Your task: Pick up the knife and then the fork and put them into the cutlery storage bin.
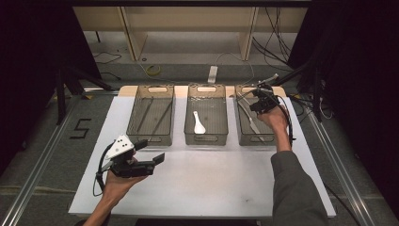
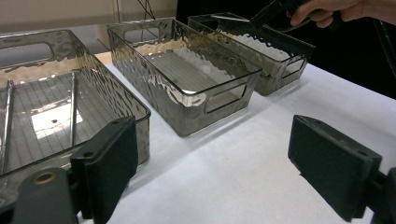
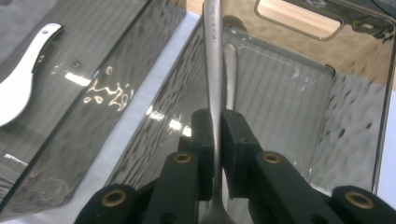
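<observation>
Desk (image 1: 197,183) is a white slab w/ three smoked clear bins in a row along its far edge, so each kind of cutlery gets its own home. Left bin (image 1: 151,114) at about 11 o'clock from desk centre holds two long dark sticks, prob. chopsticks, lying lengthwise. Middle bin (image 1: 206,114) at 12 has one white soup spoon (image 1: 199,122), bowl end toward me. Right bin (image 1: 254,117) at 1–2 o'clock is where the metal stuff goes; one steel piece (image 1: 254,126) already lies in it on a slant.

My right gripper (image 1: 260,100) hangs over the far end of that right bin, jaws clamped tight on a thin steel utensil (image 3: 215,70). In the right gripper view its handle runs straight out toward 12 between the pads, stamped lettering too small to read, another steel piece lying under it on the bin floor. I judge it's held mid-handle so it stays in line w/ the bin's long axis and can be laid flat, not dropped on end. Which end is the head, can't tell.

My left gripper (image 1: 141,160) sits idle at 8 o'clock, above bare desk just in front of the left bin, jaws spread wide, nothing between them; parked there to stay out of the right arm's way, I'd say.
</observation>
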